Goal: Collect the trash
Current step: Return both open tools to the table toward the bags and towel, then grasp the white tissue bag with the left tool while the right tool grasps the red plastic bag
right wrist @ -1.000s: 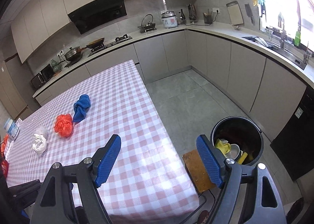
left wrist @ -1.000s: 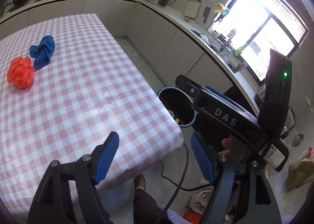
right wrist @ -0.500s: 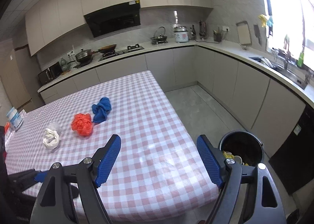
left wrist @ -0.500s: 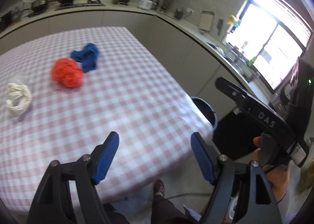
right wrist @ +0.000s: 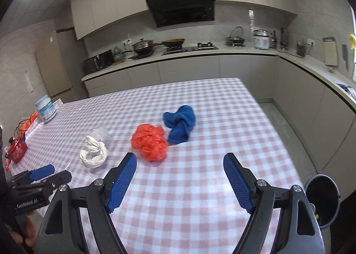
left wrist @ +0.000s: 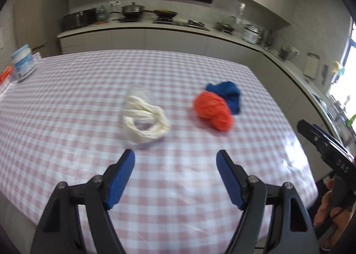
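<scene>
both grippers held spread and empty above the checked table, three pieces of trash ahead.

the white crumpled bag (left wrist: pixel 145 125) is taken as the landmark; it lies on the pink-and-white checked tablecloth (left wrist: pixel 66 107) as a twisted loop of thin, glossy film, its long axis running from the near left to the far right in the left wrist view. a clear crumpled plastic piece (right wrist: pixel 100 133) is seen touching its far side. the orange crumpled bag (left wrist: pixel 212 110), a rounded wrinkled wad, lies to the right of the landmark, apart from it. the blue cloth (right wrist: pixel 180 123), soft, ribbed and folded, touches the orange wad on its far right side. a round black bin (right wrist: pixel 322 200) stands on the floor beyond the table's right edge. the left gripper (left wrist: pixel 175 175) is spread wide just short of the landmark, nothing between its ribbed blue pads. the right gripper (right wrist: pixel 180 179) is likewise spread, nearest the orange wad.
</scene>
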A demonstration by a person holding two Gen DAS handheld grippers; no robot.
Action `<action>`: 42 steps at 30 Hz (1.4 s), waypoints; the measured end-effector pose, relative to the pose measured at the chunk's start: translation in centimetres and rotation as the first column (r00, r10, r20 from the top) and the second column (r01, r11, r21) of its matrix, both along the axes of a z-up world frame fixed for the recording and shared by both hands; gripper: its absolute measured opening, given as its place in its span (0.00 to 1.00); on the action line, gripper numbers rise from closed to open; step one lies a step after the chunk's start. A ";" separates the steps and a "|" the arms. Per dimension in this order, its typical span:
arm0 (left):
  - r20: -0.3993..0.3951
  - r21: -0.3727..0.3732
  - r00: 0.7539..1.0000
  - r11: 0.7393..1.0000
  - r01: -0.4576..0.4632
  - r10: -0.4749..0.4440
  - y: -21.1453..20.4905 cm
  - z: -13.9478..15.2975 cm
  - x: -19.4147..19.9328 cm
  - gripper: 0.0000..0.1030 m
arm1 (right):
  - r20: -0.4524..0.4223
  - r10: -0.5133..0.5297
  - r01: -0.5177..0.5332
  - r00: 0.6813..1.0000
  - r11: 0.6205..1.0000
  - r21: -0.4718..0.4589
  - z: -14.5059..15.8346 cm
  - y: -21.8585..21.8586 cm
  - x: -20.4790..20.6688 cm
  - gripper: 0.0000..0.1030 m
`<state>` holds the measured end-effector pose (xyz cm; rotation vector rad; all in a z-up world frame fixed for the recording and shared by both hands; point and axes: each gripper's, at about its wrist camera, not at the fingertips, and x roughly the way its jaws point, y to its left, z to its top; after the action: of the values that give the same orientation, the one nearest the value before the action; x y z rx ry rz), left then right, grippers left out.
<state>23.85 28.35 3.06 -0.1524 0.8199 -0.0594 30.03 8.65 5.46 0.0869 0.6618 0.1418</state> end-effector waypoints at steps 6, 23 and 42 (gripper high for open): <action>-0.029 -0.005 0.998 0.998 -0.059 0.059 2.2 -2.0 3.6 0.75 | -0.046 0.059 -0.060 0.997 0.998 -0.002 -2.6 3.1 4.4 0.80; -0.095 0.042 0.992 0.996 -0.081 0.084 2.4 -6.1 10.5 0.75 | -0.160 0.120 -0.127 0.980 0.991 -0.038 -8.6 7.8 14.5 0.80; -0.051 0.018 0.996 0.997 -0.077 0.078 2.9 -6.0 9.2 0.17 | -0.146 0.202 -0.204 0.968 0.979 0.005 -9.6 8.3 14.6 0.43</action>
<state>33.05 31.27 -2.89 -0.1710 0.8651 0.0239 44.66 16.99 -4.19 0.0191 0.8170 0.3318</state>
